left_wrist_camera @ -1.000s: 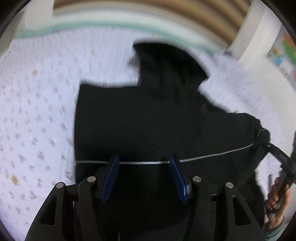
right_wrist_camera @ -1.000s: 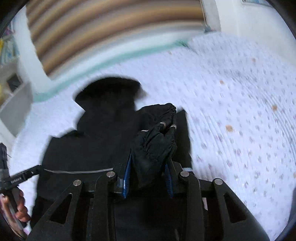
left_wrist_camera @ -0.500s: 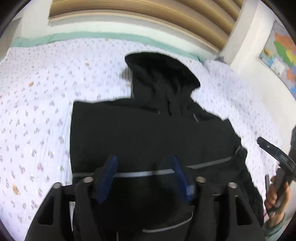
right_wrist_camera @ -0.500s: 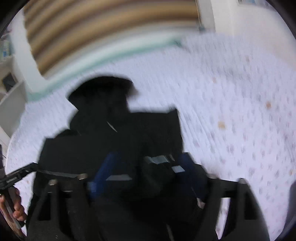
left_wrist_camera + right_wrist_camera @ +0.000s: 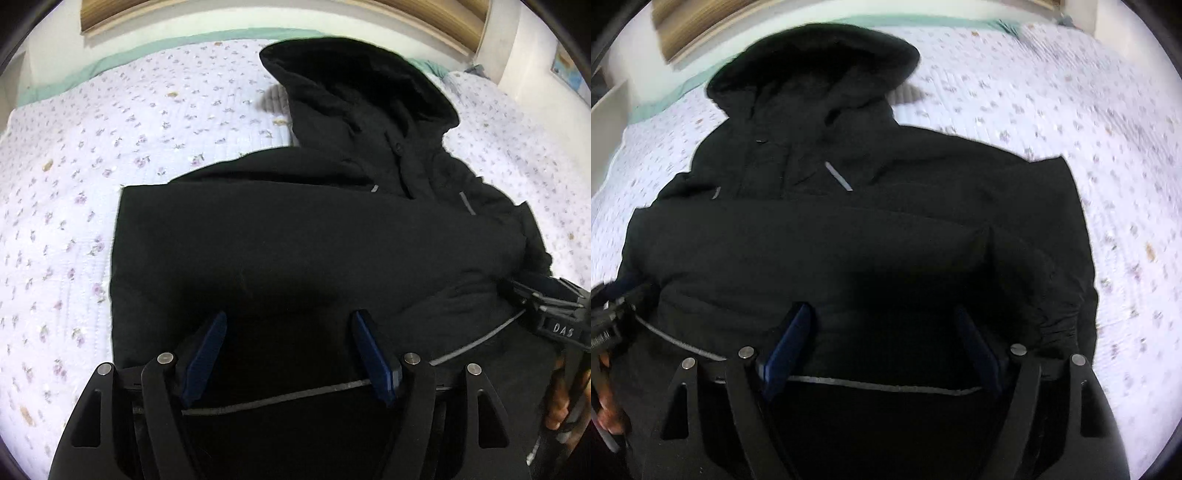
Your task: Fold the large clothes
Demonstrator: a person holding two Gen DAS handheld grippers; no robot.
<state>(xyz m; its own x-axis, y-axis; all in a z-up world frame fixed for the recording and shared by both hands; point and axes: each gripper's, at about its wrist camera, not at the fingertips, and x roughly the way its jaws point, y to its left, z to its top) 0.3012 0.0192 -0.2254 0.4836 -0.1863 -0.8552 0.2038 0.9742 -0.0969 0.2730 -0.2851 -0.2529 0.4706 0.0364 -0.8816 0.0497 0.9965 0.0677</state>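
A black hooded jacket [image 5: 314,240] lies on the flowered bedspread [image 5: 74,184] — left gripper [image 5: 288,354] spread wide, empty; right gripper [image 5: 882,343] wide too, jaws closing, gripping nothing.

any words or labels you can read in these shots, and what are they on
"DAS" in pale letters on the black body of the right gripper, seen at the right edge of the left wrist view.
Pale lettering on the left gripper, at the left edge of the right wrist view: too blurred to read.
Poster on the wall: too small to read.
The black jacket shows only grey strips, no text.
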